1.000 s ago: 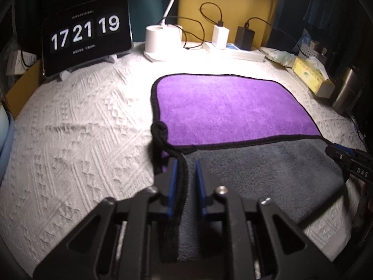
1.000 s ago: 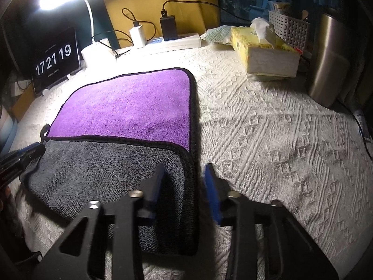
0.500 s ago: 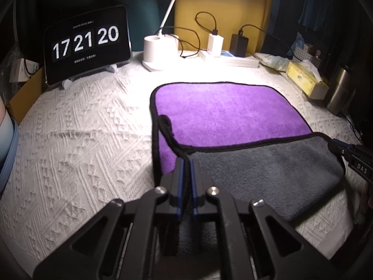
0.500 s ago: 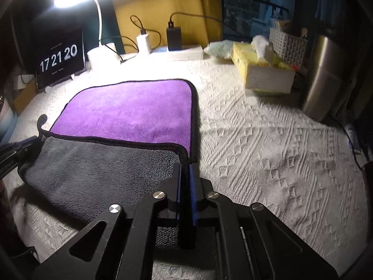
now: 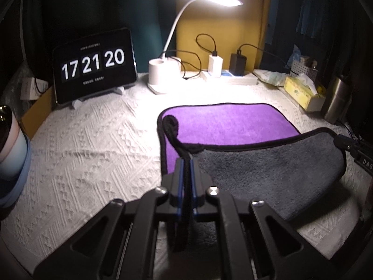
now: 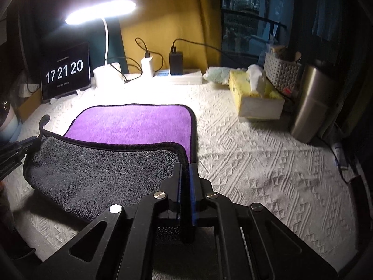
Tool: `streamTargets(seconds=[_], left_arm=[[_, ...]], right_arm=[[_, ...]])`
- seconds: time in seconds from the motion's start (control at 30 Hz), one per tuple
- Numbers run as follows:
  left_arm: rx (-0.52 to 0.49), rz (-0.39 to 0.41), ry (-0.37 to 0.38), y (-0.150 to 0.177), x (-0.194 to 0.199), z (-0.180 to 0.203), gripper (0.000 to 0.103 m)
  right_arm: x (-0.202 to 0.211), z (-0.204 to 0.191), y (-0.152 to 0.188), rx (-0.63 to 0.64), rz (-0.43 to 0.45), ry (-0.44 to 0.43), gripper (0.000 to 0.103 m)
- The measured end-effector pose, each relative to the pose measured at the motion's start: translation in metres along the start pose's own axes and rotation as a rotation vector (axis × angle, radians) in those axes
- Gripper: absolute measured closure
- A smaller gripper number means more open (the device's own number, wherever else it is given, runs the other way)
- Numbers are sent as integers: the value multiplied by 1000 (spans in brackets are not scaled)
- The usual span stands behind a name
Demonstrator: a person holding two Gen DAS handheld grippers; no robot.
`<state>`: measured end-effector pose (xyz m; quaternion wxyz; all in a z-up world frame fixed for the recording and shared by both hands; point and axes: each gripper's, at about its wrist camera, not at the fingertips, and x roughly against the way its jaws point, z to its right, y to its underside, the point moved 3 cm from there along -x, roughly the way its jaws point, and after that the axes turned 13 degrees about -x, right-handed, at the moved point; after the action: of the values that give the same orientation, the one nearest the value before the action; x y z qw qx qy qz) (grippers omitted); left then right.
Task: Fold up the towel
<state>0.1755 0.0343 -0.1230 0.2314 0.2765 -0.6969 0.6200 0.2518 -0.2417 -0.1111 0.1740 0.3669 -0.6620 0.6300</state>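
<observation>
The towel [image 5: 228, 126] is purple on one face and grey on the other, with black trim, and lies on the white textured cloth. Its near half is turned over grey side up [image 5: 268, 170] and lifted off the table. My left gripper [image 5: 185, 163] is shut on the near left corner, by the black hanging loop [image 5: 170, 122]. My right gripper [image 6: 185, 168] is shut on the near right corner of the towel [image 6: 135, 123]. Each gripper shows at the edge of the other's view, the right one [image 5: 352, 147] and the left one [image 6: 16, 149].
At the back stand a tablet clock [image 5: 93, 65], a lit desk lamp [image 5: 163, 74], chargers on a power strip [image 5: 230, 77], a yellow tissue box [image 6: 254, 93], a basket [image 6: 282, 70] and a steel flask [image 6: 307, 102]. A pale cup [image 5: 11, 147] is at the far left.
Both grippers closed on the towel's near corners, the right one from wide open. They have since raised the grey flap up off the table.
</observation>
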Motion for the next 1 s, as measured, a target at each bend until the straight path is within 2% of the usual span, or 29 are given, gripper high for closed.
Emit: streamTargets(seconds=[0.63, 1.0], left_arm=[[-27, 75, -85, -28, 3, -15, 97], [-10, 64, -80, -40, -15, -22, 97]], right_arm=[[3, -6, -33, 27, 73, -2, 96], [-13, -7, -50, 38, 78, -8, 96]])
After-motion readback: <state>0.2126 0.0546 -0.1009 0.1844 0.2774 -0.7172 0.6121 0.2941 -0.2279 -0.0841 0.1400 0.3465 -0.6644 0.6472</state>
